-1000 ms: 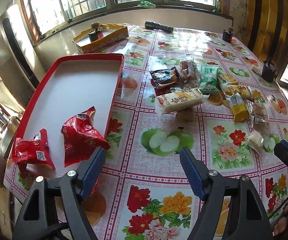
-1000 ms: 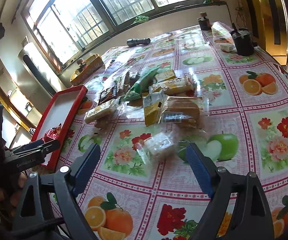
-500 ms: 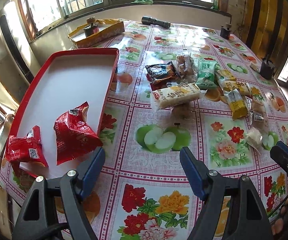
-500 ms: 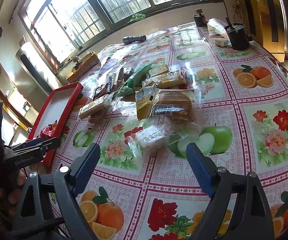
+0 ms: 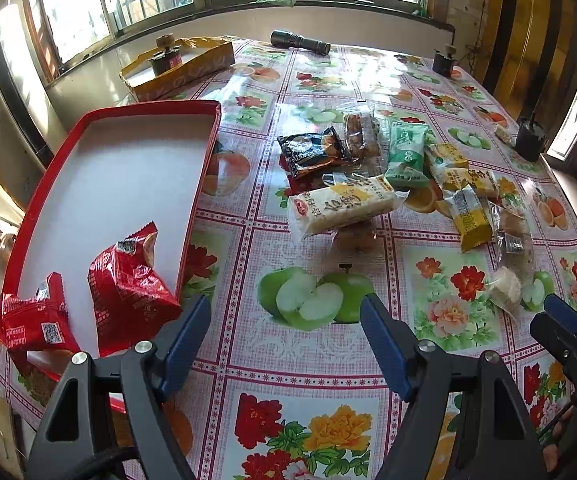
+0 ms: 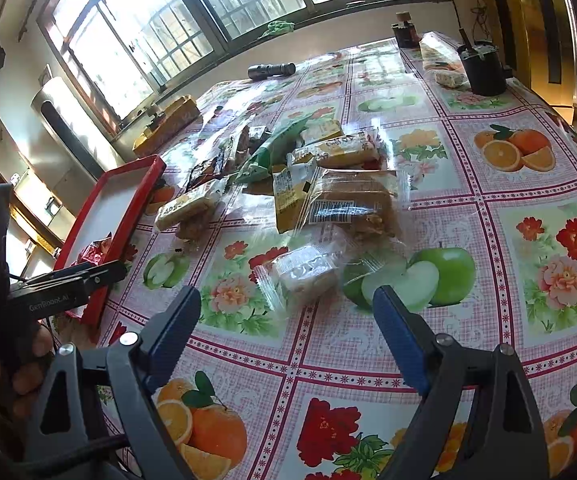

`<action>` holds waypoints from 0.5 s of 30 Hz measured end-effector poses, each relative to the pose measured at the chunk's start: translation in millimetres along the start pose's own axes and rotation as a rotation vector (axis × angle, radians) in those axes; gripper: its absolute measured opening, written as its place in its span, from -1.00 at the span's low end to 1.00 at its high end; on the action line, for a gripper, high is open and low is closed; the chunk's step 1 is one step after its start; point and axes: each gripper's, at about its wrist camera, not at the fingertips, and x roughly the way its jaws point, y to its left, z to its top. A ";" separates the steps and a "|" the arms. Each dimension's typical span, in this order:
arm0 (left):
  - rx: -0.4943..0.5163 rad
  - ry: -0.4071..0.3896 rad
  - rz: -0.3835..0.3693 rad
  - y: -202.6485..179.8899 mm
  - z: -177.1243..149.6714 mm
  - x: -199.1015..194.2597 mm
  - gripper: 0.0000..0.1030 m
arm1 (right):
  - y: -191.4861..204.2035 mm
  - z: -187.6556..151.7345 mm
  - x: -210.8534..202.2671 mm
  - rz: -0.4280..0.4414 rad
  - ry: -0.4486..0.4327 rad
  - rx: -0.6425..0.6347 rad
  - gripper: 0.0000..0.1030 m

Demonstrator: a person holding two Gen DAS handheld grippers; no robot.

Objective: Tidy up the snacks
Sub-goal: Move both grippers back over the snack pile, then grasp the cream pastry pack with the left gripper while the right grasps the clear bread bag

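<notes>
1. Snacks split in two: two red crinkled foil packets (image 5: pixel 128 280) already lie in the red-rimmed white tray (image 5: pixel 120 168), near end. That's our sort target.
2. The rest, a loose pile of wrapped snacks (image 5: pixel 388 176), sits mid-table, well apart from the tray, unsorted.
3. Small clear-wrapped white cake (image 6: pixel 306 270) lies nearest the right gripper (image 6: pixel 286 320), likely next pick.
4. Right gripper's jaws spread, empty, hovering just short of it.
5. Left gripper (image 5: pixel 284 324) also released, empty, by the tray's corner over the floral plastic tablecloth (image 5: pixel 328 380).
</notes>
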 end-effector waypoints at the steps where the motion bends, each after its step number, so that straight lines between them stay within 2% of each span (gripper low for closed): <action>1: 0.007 -0.003 -0.004 -0.8 3.4 1.1 0.50 | -0.1 0.2 0.3 -0.001 0.001 -0.001 0.71; 4: 0.045 -0.014 -0.027 -5.3 15.6 4.7 0.50 | -1.3 2.8 0.7 -0.002 -0.003 -0.006 0.71; 10: 0.236 -0.003 -0.110 -26.7 43.1 21.6 0.50 | -5.5 19.7 3.5 0.008 -0.001 -0.038 0.71; 15: 0.318 0.033 -0.119 -40.0 59.7 41.6 0.50 | -10.4 44.2 11.1 0.008 0.017 -0.088 0.71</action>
